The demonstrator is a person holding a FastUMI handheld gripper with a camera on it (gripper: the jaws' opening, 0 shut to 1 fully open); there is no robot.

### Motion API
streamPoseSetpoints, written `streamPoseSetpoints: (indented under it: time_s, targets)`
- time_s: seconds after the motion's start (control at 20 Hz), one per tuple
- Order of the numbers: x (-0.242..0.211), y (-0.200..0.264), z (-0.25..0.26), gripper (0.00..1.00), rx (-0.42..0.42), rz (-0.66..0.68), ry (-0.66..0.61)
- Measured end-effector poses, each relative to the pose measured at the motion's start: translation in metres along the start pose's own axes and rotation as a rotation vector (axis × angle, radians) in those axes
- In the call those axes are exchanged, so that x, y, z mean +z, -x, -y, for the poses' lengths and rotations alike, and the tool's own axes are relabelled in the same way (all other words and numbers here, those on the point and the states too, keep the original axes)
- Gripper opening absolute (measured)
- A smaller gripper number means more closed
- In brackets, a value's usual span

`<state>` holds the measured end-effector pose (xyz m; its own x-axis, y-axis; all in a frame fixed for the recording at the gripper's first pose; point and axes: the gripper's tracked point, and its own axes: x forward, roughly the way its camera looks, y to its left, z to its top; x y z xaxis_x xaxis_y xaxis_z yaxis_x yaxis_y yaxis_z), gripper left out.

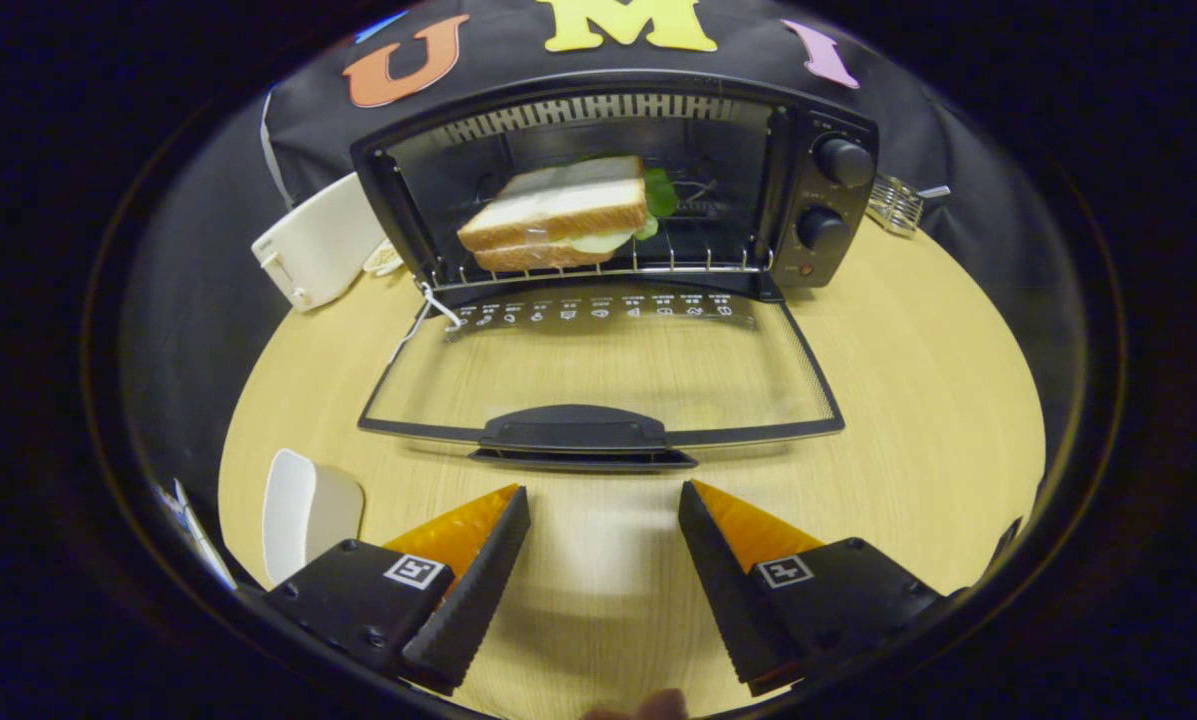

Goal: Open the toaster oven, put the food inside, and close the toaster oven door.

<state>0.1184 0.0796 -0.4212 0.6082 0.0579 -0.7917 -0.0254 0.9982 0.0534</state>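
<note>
Task status: toaster oven is open, its glass door dropped flat toward the near side and lying on the wood table. The sandwich is already inside, sitting on the wire rack, left of centre in the cavity. So open + load look done; what's left, as I judge it, is only shutting the door.

Gripper sits near side of the table, fingers spread wide apart w/ nothing between them, just bare tabletop. Door handle lies just ahead of the fingertips, roughly centred on the gap, not touched.

Orientation: oven mouth faces near, toward the gripper. Oven's long axis runs left-right; knobs stacked on its right end. Door hinges along the far edge at the oven's base, handle bar along the near edge, also running left-right. Sandwich long side runs approx left-right, tilted a bit, left end nearer, w/ some green lettuce poking out at the right.

Other stuff: white appliance left of the oven, white dish near-left beside the left finger, small wire object right of the oven.

Next move prob needs getting under or onto the handle and swinging the door up + away.
</note>
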Motion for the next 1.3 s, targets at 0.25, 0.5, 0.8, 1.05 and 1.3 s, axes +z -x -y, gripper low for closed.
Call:
streamPoseSetpoints:
  time_s: [0.25,0.5,0.8,1.05,1.3]
  targets:
    - [0.005,-0.006,0.002,0.98,-0.028,0.025,-0.004]
    - [0.014,0.017,0.001,0.98,-0.017,0.044,-0.021]
    - [0.055,0.056,-0.003,0.98,-0.007,0.174,-0.001]
    - [0.095,0.077,-0.003,0.98,-0.015,0.260,0.009]
    - [0.131,0.102,0.002,0.98,-0.039,0.333,-0.008]
